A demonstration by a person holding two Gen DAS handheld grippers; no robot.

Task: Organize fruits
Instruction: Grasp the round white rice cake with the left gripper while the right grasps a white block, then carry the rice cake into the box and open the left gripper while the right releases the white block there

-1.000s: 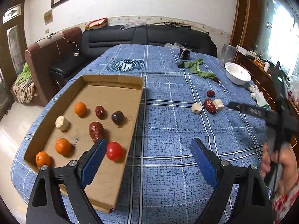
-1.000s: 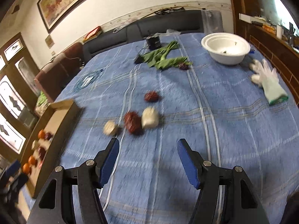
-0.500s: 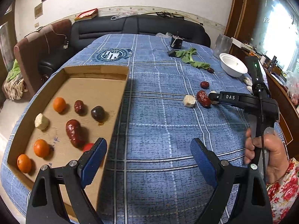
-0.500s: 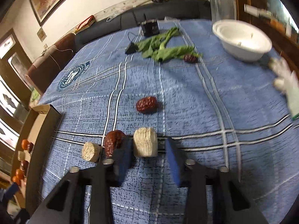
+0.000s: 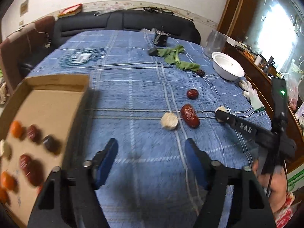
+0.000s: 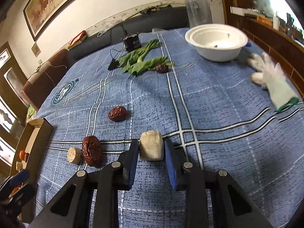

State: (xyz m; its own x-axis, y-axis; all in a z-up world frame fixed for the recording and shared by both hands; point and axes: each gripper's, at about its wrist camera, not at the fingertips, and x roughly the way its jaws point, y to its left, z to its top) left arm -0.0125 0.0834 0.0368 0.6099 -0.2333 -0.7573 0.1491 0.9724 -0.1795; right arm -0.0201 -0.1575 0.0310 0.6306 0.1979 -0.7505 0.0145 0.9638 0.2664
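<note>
My right gripper (image 6: 151, 152) is shut on a pale chunk of fruit (image 6: 151, 148) that sits on the blue checked tablecloth (image 6: 209, 98). To its left lie a large red date (image 6: 91, 152) and a pale round slice (image 6: 73, 155). A smaller red date (image 6: 117, 113) lies farther back. My left gripper (image 5: 152, 152) is open and empty over the cloth. The cardboard tray (image 5: 49, 102) at its left holds oranges, dates and other fruit, all blurred. In the left wrist view the right gripper (image 5: 220, 113) covers most of the pale chunk.
A white bowl (image 6: 216, 41), green leaves (image 6: 142, 60) with a dark date (image 6: 161, 68) beside them, a black box (image 6: 132, 41) and a white glove (image 6: 273, 79) lie toward the far and right side of the table. A black sofa (image 5: 123, 22) stands behind.
My right gripper has closed its fingers onto the pale chunk. My left gripper has moved right, away from the tray, toward the loose fruit, and the tray has slid left in its view.
</note>
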